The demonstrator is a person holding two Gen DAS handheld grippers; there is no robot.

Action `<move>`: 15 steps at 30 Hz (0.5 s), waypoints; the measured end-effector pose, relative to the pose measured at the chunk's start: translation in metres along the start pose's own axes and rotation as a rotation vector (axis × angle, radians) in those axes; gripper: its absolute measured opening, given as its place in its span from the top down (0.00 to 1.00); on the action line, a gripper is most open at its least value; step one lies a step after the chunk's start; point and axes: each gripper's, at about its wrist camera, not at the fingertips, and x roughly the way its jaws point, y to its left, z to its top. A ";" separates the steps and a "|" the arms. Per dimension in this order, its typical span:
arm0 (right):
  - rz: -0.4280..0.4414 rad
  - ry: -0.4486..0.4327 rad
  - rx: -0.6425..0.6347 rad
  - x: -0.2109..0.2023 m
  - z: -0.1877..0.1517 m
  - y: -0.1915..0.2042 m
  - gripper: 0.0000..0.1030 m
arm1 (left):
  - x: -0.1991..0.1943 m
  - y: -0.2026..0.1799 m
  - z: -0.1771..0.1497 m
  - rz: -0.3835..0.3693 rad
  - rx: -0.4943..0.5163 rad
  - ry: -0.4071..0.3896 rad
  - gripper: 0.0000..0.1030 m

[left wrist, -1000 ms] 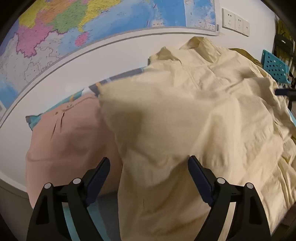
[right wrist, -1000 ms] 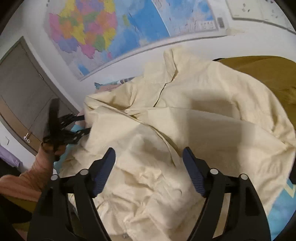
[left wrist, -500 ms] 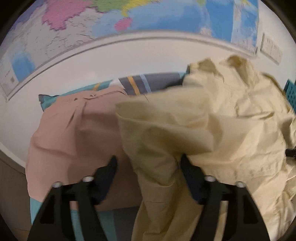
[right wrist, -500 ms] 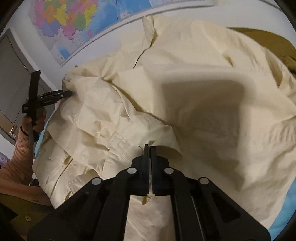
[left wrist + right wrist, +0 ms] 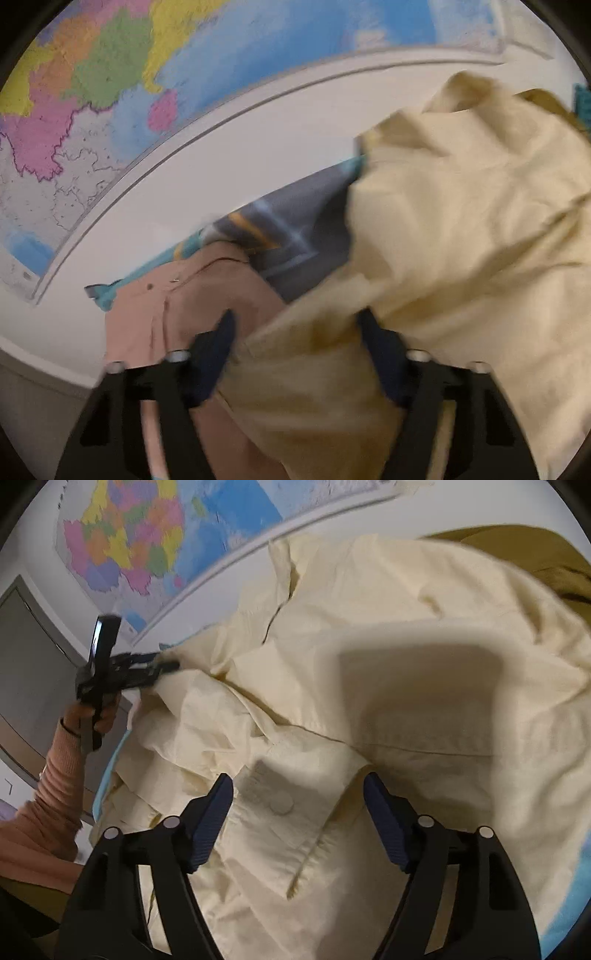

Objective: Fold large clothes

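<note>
A large cream shirt (image 5: 406, 683) lies crumpled across the bed, its collar toward the wall. In the left wrist view a bunched fold of the shirt (image 5: 461, 221) runs between the fingers of my left gripper (image 5: 295, 328). Its jaws are closing, with a wide gap still around the cloth. The right wrist view shows that left gripper (image 5: 166, 664) at the shirt's left edge, held by a person's hand (image 5: 92, 716). My right gripper (image 5: 297, 797) hovers over a buttoned cuff of the shirt. Its jaws are opening and stand apart, and the pads are not pressing on the cloth.
A pink garment (image 5: 177, 306) lies left of the shirt on striped grey and teal bedding (image 5: 303, 229). An olive garment (image 5: 517, 550) sits behind the shirt at the right. A wall map (image 5: 147, 74) hangs above the bed, and a grey door (image 5: 33, 664) stands at the left.
The right gripper was pinched shut on the shirt half a second ago and now stands apart. The left gripper's jaws narrowed around the fold while it swung, uncovering the striped bedding.
</note>
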 end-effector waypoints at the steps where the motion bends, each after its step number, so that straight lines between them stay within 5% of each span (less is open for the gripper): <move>1: -0.007 0.018 -0.011 0.009 0.000 0.002 0.60 | 0.008 0.006 0.003 0.018 -0.017 0.019 0.56; 4: -0.036 0.039 -0.053 0.023 0.001 0.010 0.99 | 0.020 0.021 0.008 0.035 -0.092 0.042 0.70; 7: -0.067 -0.048 -0.059 0.002 0.004 0.013 0.99 | 0.021 0.026 0.008 0.076 -0.130 0.025 0.66; 10: -0.068 -0.140 -0.012 -0.025 0.005 0.000 0.99 | 0.015 0.030 0.001 0.158 -0.143 -0.004 0.41; 15: -0.113 -0.106 0.037 -0.022 0.004 -0.016 0.99 | -0.012 0.036 -0.003 0.078 -0.197 -0.104 0.32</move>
